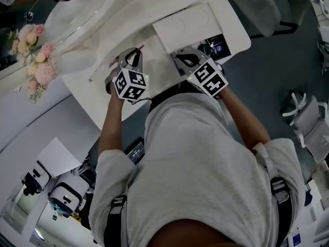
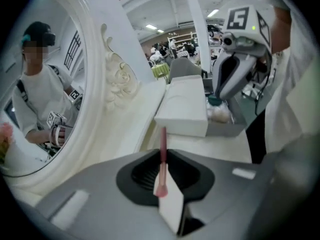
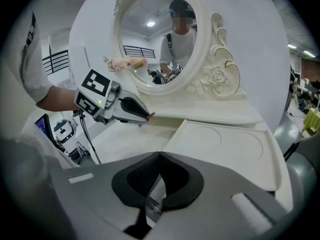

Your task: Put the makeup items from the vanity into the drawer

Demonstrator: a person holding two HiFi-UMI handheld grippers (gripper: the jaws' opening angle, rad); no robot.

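- Desk [image 1: 87, 89]: a white vanity across the upper half of the head view. Its round mirror [image 3: 155, 39] stands at the back, upper left in that view.
- White box [image 1: 186, 22]: on the desk, top centre-right of the head view. The open drawer [image 1: 218, 44] shows at the box's lower right, with a few items already inside.
- Right tongs [image 1: 184, 55]: fully closed, with nothing I can make out between them. They sit just beside the drawer, so they are the nearer pair.
- Left tongs [image 1: 134, 53]: narrow, clamped on the pink stick [image 2: 163, 144]. They are left of centre in the head view and appear clear of the desk top.
- Pink stick: its long axis runs along the tongs, and its free end points up-frame at the box's near face in the left gripper view.
- Key relation: the drawer lies ahead and to the right of the stick's tip, at centre right of that frame.
- My read: the carry goes rightward past the box corner. The right tongs stand close to that path, so I would watch clearance there.
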